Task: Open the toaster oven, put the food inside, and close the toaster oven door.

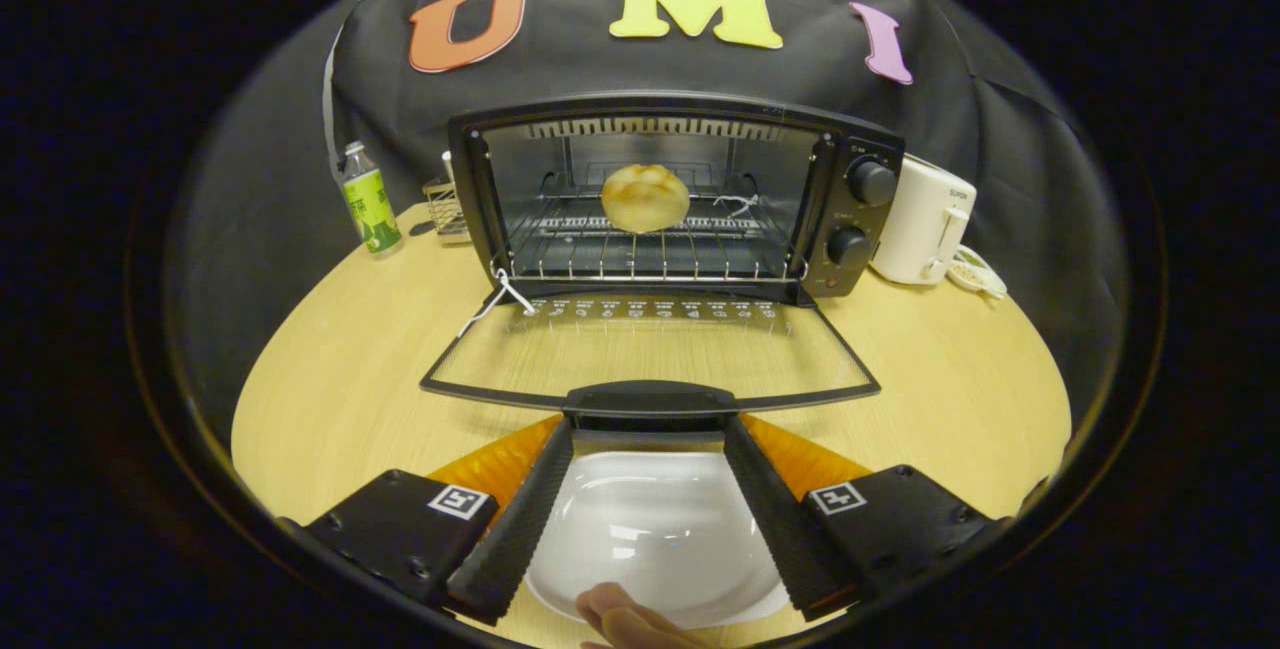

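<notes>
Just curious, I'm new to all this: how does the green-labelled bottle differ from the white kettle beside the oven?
The bottle is slim, clear and green-labelled; the kettle is squat, opaque and white. The bottle stands on one side of the toaster oven, the kettle on the other with a handle. Both stand upright on the table, far beyond the open tool.

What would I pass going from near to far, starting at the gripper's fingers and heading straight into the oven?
Gripper, fingers spread open → white plate between them → door handle at the fingertips → lowered glass door → wire rack → bun → black cloth wall.
</notes>
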Demonstrator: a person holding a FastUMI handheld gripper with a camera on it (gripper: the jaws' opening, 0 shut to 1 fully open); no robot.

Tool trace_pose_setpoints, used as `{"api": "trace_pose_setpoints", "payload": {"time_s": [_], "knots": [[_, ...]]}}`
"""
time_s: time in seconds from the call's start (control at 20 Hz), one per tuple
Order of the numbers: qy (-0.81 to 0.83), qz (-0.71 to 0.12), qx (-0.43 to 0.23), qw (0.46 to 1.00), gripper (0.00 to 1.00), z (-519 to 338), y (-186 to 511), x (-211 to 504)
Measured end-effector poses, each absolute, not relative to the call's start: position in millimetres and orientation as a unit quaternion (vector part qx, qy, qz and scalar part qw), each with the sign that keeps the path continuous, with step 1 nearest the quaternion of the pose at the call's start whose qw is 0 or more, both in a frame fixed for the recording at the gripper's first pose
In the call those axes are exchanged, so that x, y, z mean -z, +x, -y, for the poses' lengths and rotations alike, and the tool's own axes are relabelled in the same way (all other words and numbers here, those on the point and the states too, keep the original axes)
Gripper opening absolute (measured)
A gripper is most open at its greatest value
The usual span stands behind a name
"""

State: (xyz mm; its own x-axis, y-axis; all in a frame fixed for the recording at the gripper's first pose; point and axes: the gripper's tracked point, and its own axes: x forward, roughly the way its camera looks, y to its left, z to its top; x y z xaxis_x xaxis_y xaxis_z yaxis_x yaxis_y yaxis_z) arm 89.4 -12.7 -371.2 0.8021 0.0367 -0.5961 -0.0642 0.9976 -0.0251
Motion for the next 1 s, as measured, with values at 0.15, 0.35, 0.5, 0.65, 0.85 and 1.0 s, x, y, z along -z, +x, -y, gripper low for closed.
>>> {"api": "trace_pose_setpoints", "payload": {"time_s": [0.15,0.35,0.5,0.65,0.85,1.0], "knots": [[-0.011,-0.305,-0.033,0.952,1.0,12,92,352],[-0.008,-0.273,-0.04,0.961,1.0,11,99,329],[-0.017,-0.249,-0.035,0.968,1.0,9,104,317],[-0.025,-0.257,-0.018,0.966,1.0,9,105,323],[-0.027,-0.222,-0.015,0.975,1.0,7,110,308],[-0.032,-0.169,-0.024,0.985,1.0,5,120,289]]}}
